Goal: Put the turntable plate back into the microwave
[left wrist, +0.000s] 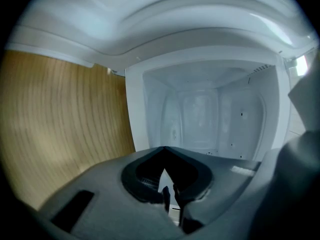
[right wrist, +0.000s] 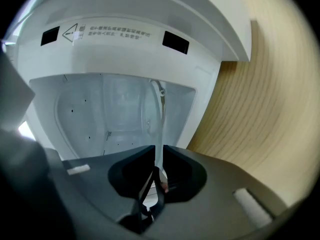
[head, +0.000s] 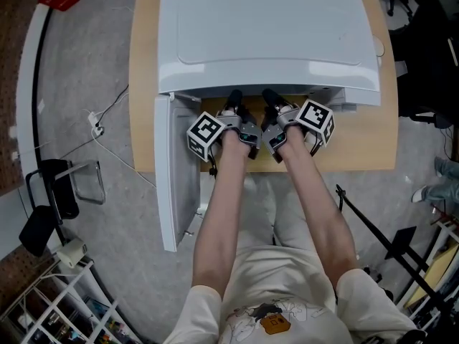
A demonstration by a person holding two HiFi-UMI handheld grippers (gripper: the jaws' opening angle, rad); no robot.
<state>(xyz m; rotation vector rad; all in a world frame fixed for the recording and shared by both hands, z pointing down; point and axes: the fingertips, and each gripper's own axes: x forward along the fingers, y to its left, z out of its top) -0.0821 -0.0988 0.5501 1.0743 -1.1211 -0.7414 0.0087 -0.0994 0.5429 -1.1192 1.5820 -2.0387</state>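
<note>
The white microwave [head: 265,34] stands on a wooden table [head: 143,84], its door [head: 176,170] swung open to the left. Both grippers reach into its mouth side by side. My right gripper [right wrist: 155,151] is shut on the rim of the clear glass turntable plate [right wrist: 159,119]. The plate shows edge-on as a thin upright strip running into the cavity [right wrist: 110,114]. My left gripper [left wrist: 163,149] is shut, its tips meeting with nothing between them, and points into the bare white cavity [left wrist: 210,114]. From the head view the left gripper [head: 234,95] and right gripper [head: 269,94] tips disappear under the microwave's top, and the plate is hidden.
The open door juts out past the table's front edge on the left. A dark chair [head: 57,192] and a white cable [head: 100,120] are on the grey floor to the left. A black tripod [head: 387,242] stands at the right. The wooden tabletop [left wrist: 60,129] runs beside the microwave.
</note>
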